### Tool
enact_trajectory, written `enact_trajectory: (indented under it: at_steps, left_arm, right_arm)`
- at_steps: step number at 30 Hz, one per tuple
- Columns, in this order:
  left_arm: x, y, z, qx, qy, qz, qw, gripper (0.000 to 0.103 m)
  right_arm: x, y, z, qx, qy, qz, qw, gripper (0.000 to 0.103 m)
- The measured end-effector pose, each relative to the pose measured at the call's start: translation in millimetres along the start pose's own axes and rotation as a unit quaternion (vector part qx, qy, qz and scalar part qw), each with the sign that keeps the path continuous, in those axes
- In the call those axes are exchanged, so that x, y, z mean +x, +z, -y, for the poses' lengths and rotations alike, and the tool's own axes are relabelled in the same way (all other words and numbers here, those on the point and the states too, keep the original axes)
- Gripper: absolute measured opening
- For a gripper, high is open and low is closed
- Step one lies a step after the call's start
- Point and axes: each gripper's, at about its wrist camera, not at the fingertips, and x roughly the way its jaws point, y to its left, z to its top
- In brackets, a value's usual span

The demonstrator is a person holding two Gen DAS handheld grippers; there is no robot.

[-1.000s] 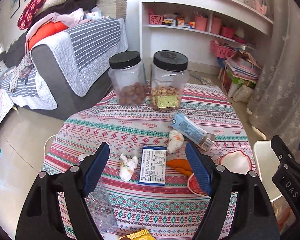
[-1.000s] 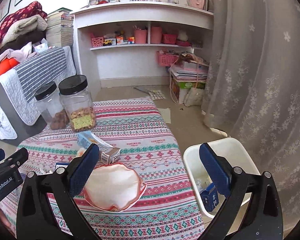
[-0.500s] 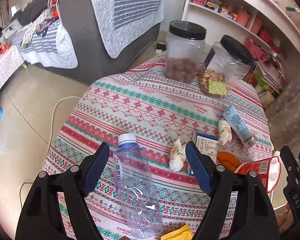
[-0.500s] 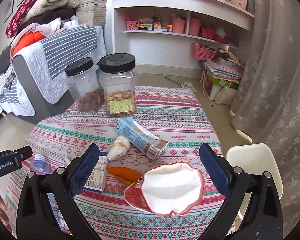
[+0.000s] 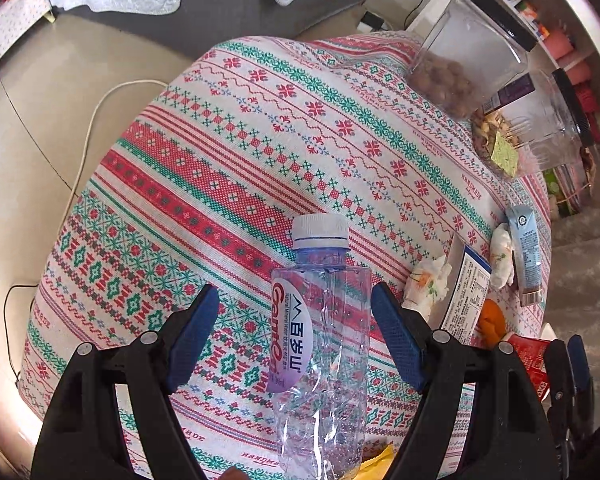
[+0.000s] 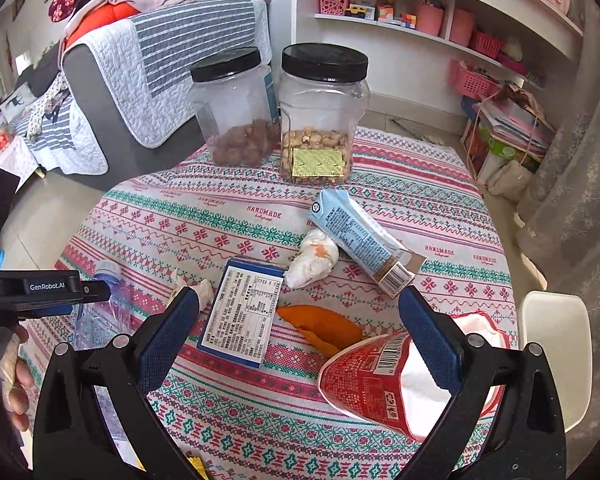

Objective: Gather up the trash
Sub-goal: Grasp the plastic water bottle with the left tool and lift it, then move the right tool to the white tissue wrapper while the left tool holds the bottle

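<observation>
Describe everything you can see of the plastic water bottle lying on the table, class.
The water bottle is clear, thin plastic with a white screw cap, a bluish neck and a purple-and-white label printed in red letters. It looks empty and its lower body is crumpled. It lies on its side on the patterned tablecloth, cap pointing away from the camera, between the open blue pads of the left hand-held gripper, which do not touch it. A yellow wrapper lies at its base.

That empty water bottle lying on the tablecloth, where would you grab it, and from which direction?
Probably across its middle, from straight above. The bottle lies flat, cap away, already between the open left gripper's fingers, one either side. The thin plastic looks crumpled lower down, so the labelled section nearer the shoulder should squash less.
</observation>
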Motion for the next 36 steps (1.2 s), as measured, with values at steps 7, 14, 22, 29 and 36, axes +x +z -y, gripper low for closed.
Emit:
enact_trajectory:
  at_steps: [7,14,22,29,36]
  left_arm:
    - [16.8,-4.5,-3.9,-0.027,-0.064,-0.036,0.9969,0.055]
    - [-35.5,-8.5,-14.3,-0.025,-0.087,0.02,0.9957,0.055]
    - [-117.9,-9.4,-31.5,0.011,-0.058,0.14,0.9884,0.055]
    - [-134.3,-6.1,-46.6,-0.002,-0.063,0.158,0.9853,0.055]
    - [-136.8,-5.3,-56.8,-0.014,-0.06,0.162,0.985,0.055]
  right_arm:
    - [1.0,-4.2,-8.6,-0.026,0.03,-0.002,0.999,0.096]
    - [9.8,-6.6,-30.9,-0.052,0.091,-0.037,0.994,0.093]
    - [52.6,-5.5,-74.0,-0.015,0.179,-0.139,0.974,0.058]
    - [85.5,-2.9,-95.3,0.002,0.147,-0.183,0.972,0.054]
    - [99.5,-5.6,-92.0,0.007,0.089,-0.201,0.975,0.058]
